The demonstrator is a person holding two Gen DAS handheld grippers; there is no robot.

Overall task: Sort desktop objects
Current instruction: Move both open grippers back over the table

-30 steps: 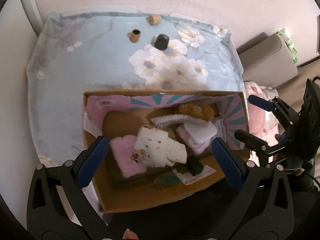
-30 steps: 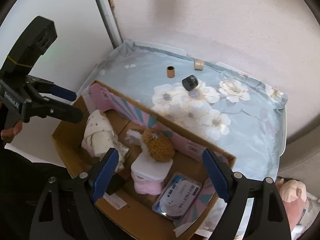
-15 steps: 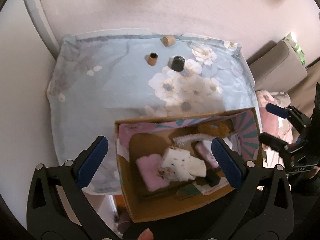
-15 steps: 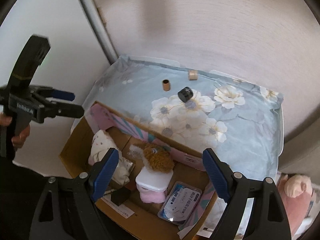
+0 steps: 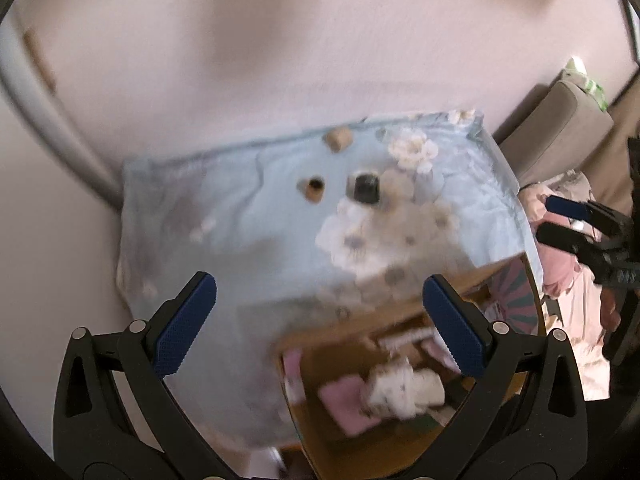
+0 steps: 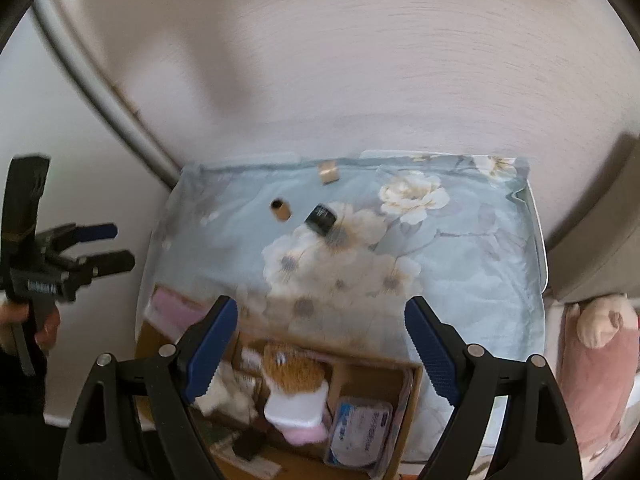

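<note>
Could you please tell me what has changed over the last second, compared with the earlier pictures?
Both grippers have drawn up and back: the cardboard box now sits low in each view. The left gripper and right gripper remain open and empty. The two brown tubes and black cylinder lie unmoved on the floral cloth.

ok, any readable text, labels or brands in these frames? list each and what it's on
None reads cleanly.
Left hand-held gripper: white lettering on its body, too blurred to quote.
Blue-and-white packet in the cardboard box: printed lines, too small and blurred.
Black cylinder on the floral cloth: faint print, unreadable.
</note>
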